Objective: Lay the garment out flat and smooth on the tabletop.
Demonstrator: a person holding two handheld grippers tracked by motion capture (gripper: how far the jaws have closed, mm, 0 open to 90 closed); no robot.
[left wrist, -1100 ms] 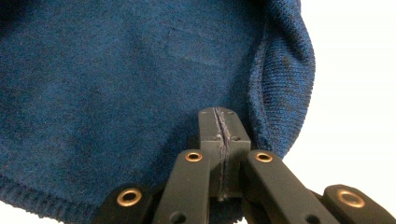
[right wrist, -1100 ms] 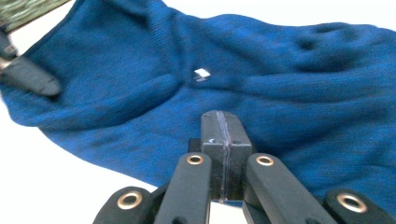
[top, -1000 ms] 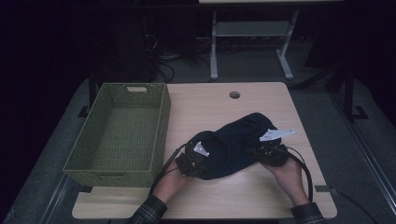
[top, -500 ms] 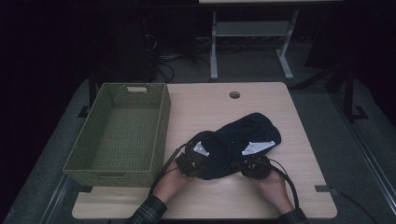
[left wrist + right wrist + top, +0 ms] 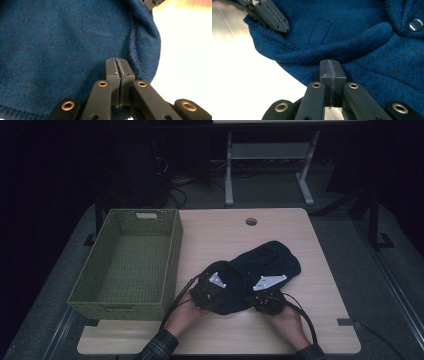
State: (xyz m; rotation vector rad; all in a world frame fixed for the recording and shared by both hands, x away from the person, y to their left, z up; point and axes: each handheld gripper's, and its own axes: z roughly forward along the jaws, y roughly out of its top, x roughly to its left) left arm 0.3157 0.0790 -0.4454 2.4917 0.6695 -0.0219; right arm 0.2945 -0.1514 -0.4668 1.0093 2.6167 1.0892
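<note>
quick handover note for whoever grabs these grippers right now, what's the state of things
Left gripper: jaws shut, tips against the blue knit garment near its left edge; a pinch of cloth cannot be confirmed.
Right gripper: jaws shut, at the garment's near edge; grip likewise unclear.
The garment lies bunched on the table, right of the green basket, which holds nothing.
Done: garment gathered into a heap.
Left: probably finish folding and put it in the basket.
</note>
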